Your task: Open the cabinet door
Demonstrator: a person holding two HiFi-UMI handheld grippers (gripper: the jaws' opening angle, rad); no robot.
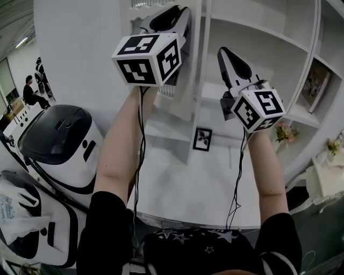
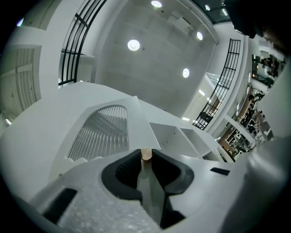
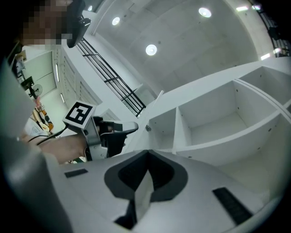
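The left tongs (image 1: 180, 12) hold the small round wooden knob (image 2: 146, 154) of the white cabinet door (image 2: 102, 132). Right of them, the right tongs (image 1: 223, 53) stand before white open shelves (image 1: 252, 32).

Looking down from the head view, I can't find the knob: the left hand-held gripper (image 1: 180, 11) covers it, and its jaw tips reach the picture's top edge. In the left gripper view only the round end of the knob (image 2: 146, 154) shows, the rest buried between the pads. The cabinet door (image 1: 180, 129) is cut off above. The framed picture (image 1: 202, 138) is too small to make out.
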